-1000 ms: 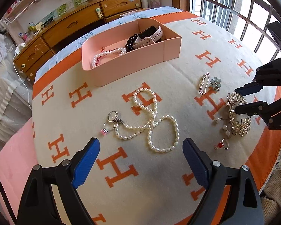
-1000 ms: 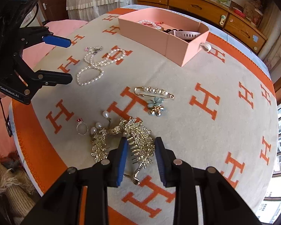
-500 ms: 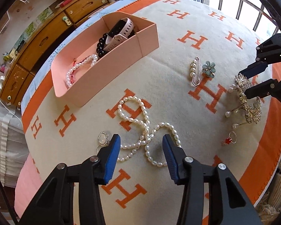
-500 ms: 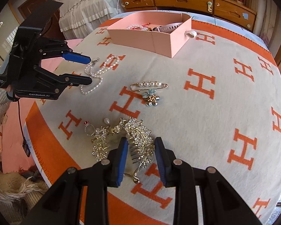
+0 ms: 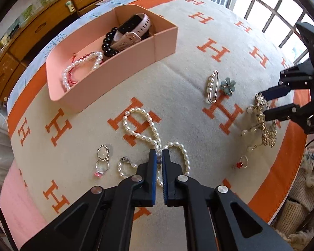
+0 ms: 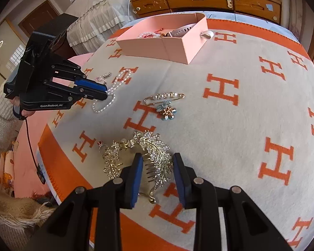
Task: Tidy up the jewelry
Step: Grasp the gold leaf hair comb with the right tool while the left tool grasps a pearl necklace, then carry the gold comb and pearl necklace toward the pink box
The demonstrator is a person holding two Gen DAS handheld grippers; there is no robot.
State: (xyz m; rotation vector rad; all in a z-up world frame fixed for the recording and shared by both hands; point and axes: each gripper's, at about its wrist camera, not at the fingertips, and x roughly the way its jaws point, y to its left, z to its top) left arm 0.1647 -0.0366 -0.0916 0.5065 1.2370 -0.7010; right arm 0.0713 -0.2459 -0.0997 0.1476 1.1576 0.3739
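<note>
Now left gripper (image 5: 159,153) pinches the pearl necklace (image 5: 141,125); pink organizer box (image 5: 106,81) lies ahead-left; right gripper (image 6: 156,159) spread over hair comb (image 6: 157,156).

The left gripper (image 6: 106,91) has a black body with flat linkage bars, small silver screws and blue pads on its two fingers (image 6: 90,82). On its side is white lettering – "GenRobot.AI". A thin dark red cable hangs from it at the left of the frame. The hand (image 6: 21,110) behind it wears a cream knitted sleeve. The right gripper (image 6: 158,177) is the same – black arms, round silver rivets, blue pads.
</note>
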